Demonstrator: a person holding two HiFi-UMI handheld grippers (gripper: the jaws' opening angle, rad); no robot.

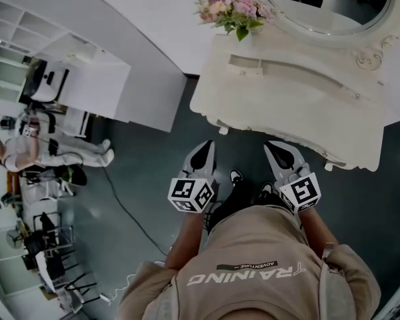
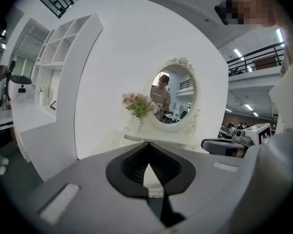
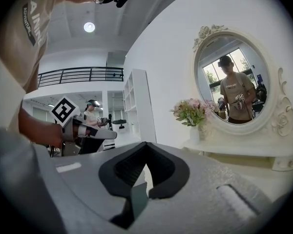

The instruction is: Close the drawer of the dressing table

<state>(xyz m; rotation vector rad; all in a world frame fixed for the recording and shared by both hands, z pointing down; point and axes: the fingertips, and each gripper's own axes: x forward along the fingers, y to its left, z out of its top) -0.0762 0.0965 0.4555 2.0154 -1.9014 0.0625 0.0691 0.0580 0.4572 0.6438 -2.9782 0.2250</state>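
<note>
Standing just in front of the dressing table [image 1: 280,115], a person in a beige shirt [image 1: 253,272] holds both grippers low and close to the body, pointed toward the table's front edge but well short of touching it. The table is cream-white with a curved, scalloped front and carved trim. Its long, shallow drawer [image 1: 290,72] lies across the front face below the top, and the drawer's left end seems to stand slightly proud of the face. On the tabletop, at its left end, a bunch of pink and white flowers [image 1: 234,9] stands beside the oval mirror [image 1: 333,9], which rises from the table's back edge. The left gripper [image 1: 204,153] hangs off the table's left front corner with its 2 fingers pressed together at the tips and nothing between them. The right gripper [image 1: 281,151] sits nearer the table's middle front, its 2 fingers likewise shut tip to tip on nothing. Far left of the table, another person [image 1: 27,151] stands by white shelving [image 1: 27,42].
</note>
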